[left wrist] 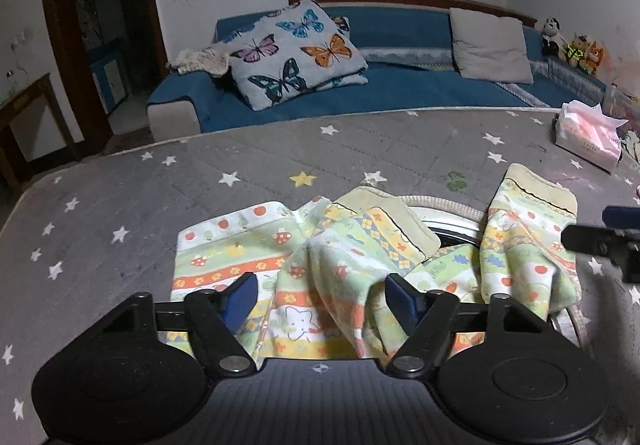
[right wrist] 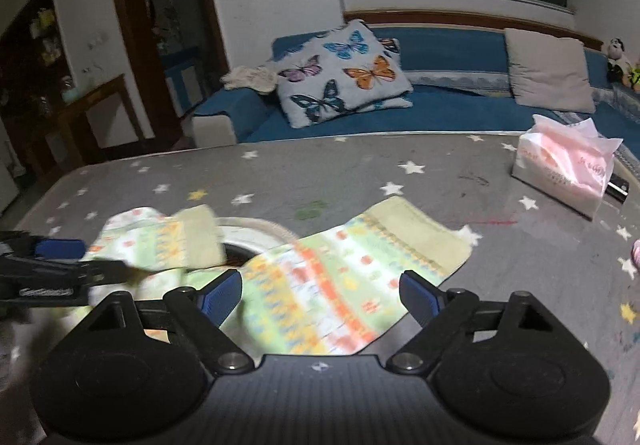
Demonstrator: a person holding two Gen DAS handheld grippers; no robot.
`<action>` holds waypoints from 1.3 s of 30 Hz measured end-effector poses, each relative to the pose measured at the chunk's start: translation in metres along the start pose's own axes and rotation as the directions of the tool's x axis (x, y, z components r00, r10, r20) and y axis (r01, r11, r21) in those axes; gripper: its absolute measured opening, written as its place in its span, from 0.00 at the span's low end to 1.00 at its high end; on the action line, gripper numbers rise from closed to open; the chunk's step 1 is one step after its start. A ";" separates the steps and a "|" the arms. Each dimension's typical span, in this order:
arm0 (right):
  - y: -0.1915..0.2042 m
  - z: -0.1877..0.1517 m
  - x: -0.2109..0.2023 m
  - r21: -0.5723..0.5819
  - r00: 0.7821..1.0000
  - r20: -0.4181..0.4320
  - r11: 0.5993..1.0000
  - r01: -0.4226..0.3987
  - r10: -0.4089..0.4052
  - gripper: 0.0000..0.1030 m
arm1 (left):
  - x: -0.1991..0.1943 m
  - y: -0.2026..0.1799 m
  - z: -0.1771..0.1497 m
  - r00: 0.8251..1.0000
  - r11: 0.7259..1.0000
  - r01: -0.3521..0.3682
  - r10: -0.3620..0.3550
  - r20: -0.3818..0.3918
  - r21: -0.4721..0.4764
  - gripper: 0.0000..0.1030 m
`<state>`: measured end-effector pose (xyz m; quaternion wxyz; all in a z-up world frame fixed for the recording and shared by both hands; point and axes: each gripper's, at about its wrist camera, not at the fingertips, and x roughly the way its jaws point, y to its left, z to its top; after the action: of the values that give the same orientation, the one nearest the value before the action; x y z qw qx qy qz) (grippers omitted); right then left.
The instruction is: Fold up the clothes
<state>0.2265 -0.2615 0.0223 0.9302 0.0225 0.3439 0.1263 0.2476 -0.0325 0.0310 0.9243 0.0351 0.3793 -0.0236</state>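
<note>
**A:** Where do we find the garment, and how do our tools stand?

**B:** The patterned trousers (left wrist: 320, 265) lie rumpled on the star-print table cover (left wrist: 160, 181), directly before us. In the left wrist view one cuffed leg runs toward 12 o'clock and the other toward 2 o'clock. They drape over a round ringed object (right wrist: 256, 233) whose nature we cannot make out. Our left gripper (left wrist: 320, 301) stands wide, its jaws to either side of a raised ridge of cloth and gripping nothing. Our right gripper (right wrist: 320, 291) is likewise wide, above the flatter leg.

**A:** What might go wrong from here?

**B:** We judge three hazards. Closing on the ridge could pinch several layers at once, so that a lift drags the whole bundle and makes no clean fold. The ring beneath could catch the fabric or keep a crease from lying flat. A wide sweep toward 2 o'clock could knock the tissue pack (right wrist: 564, 165). The right wrist view is blurred, so we cannot place the cloth edges exactly there.
</note>
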 end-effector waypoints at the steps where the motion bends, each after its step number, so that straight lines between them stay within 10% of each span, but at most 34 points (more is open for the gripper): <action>1: -0.004 0.002 0.005 -0.001 1.000 -0.002 1.000 0.017 -0.017 0.84 | 0.003 0.000 0.001 1.000 1.000 0.010 -0.010 -0.004 0.004 0.54; 8: -0.043 0.014 0.042 0.027 0.994 -0.032 0.994 0.105 -0.104 0.75 | 0.009 -0.002 0.000 0.997 0.997 0.075 -0.076 0.006 0.025 0.12; 16: -0.063 0.005 0.068 0.007 0.985 -0.062 0.987 0.161 -0.160 0.59 | -0.004 0.008 -0.003 0.995 0.997 0.079 -0.079 0.053 0.008 0.08; 22: -0.063 0.006 0.064 0.034 0.992 -0.049 0.993 0.116 -0.114 0.10 | -0.019 0.020 -0.004 0.993 0.997 0.072 -0.070 0.093 -0.025 0.08; 39: -0.088 -0.022 -0.045 0.047 0.982 0.028 0.981 0.186 -0.187 0.09 | -0.126 0.118 -0.066 0.969 0.960 -0.071 0.130 0.211 -0.270 0.07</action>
<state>0.1989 -0.3592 0.0232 0.9426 0.0129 0.3321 0.0306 0.1204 0.0927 0.0780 0.9580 -0.0702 0.2691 0.0697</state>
